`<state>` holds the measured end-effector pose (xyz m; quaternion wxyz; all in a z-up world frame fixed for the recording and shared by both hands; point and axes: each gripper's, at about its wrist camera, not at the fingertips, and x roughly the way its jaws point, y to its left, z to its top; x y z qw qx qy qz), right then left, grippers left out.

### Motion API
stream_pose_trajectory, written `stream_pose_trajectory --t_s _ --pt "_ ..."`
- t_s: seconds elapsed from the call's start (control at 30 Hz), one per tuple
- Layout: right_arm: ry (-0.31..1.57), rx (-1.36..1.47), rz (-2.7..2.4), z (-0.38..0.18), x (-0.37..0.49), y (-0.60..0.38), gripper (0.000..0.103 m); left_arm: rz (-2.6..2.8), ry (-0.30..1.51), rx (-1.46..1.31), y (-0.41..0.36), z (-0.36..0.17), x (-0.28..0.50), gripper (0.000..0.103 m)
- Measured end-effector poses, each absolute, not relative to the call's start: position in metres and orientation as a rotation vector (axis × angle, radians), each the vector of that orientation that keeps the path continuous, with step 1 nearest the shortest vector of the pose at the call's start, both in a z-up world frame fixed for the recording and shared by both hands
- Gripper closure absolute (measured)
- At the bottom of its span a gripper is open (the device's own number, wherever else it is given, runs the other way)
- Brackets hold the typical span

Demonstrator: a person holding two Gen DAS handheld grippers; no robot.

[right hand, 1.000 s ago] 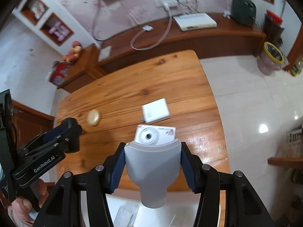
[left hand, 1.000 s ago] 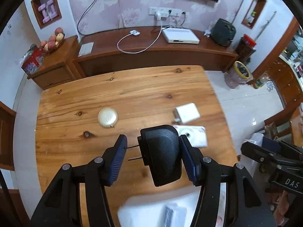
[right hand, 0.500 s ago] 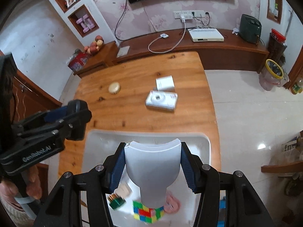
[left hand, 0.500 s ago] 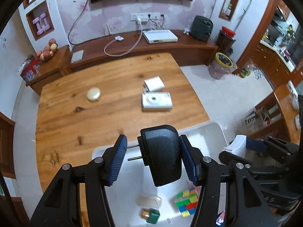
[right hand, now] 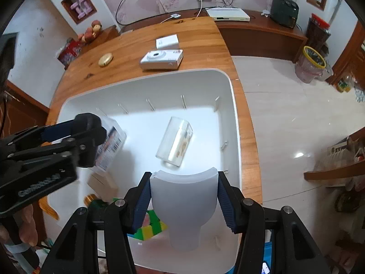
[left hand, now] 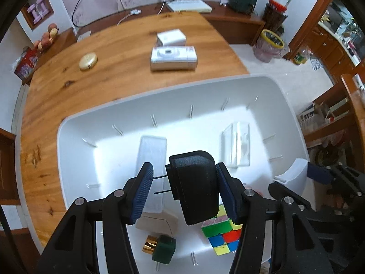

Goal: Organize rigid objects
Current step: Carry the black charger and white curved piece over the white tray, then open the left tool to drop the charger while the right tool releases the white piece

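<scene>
- Your left gripper (left hand: 184,190) points steeply down over the white bin (left hand: 68,127). Its jaws carry a black plug adapter (left hand: 194,187): the right pad presses on the adapter's body, and the two metal prongs reach across to the left pad.
- Your right gripper (right hand: 184,199) also points steeply down over the same bin. Its jaws pinch a white curved plastic piece (right hand: 184,203), one pad on each of its sides.
- In the left wrist view, the white piece shows at the right, just above the bin's right rim.
- The bin rests on the near part of the wooden tabletop (left hand: 114,52), and its inner walls bear short ribs.
- On the bin's floor lie a colour cube (left hand: 222,234), a dark green bottle with a gold cap (left hand: 160,248), a beige flat box (left hand: 157,222), a clear box with a printed label (right hand: 109,148) and a clear plastic case (right hand: 175,141) lying tilted on its side.
- Beyond the bin, on the tabletop, lies a white camera (left hand: 173,58), and a small white box (left hand: 171,37) sits just behind it.
- A round gold compact (left hand: 88,58) lies well apart to the left of the camera.
- Fingers of your hand (right hand: 27,223) show at the lower left of the right wrist view, beneath the left gripper's body.
</scene>
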<state>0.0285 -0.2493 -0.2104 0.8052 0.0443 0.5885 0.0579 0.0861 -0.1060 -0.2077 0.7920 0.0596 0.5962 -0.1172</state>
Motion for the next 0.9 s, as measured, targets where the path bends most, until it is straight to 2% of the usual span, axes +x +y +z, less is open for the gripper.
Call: stream_pose_trajectory --t_s 0.57,0.63,0.7,0.8,0.9 --pt "1.314 -0.012 0.131 -0.243 0.022 -0.239 0.047 -0.272 1.321 0.204 -0.121 -0.230 0.069 0.043" --pt "1.309 -0.023 0.137 -0.241 0.021 -0.238 0.046 -0.274 1.359 0.173 -0.119 -0.232 0.069 0.043" --pt "1.293 -0.035 0.139 -0.237 0.019 -0.237 0.040 -0.256 1.376 0.158 -0.117 -0.232 0.067 0.042" --pt "1.268 -0.052 0.146 -0.229 0.017 -0.237 0.035 -0.225 1.360 0.170 -0.115 -0.225 0.062 0.041" --pt "1.247 -0.059 0.159 -0.223 0.015 -0.236 0.035 -0.221 1.352 0.175 -0.113 -0.215 0.059 0.039"
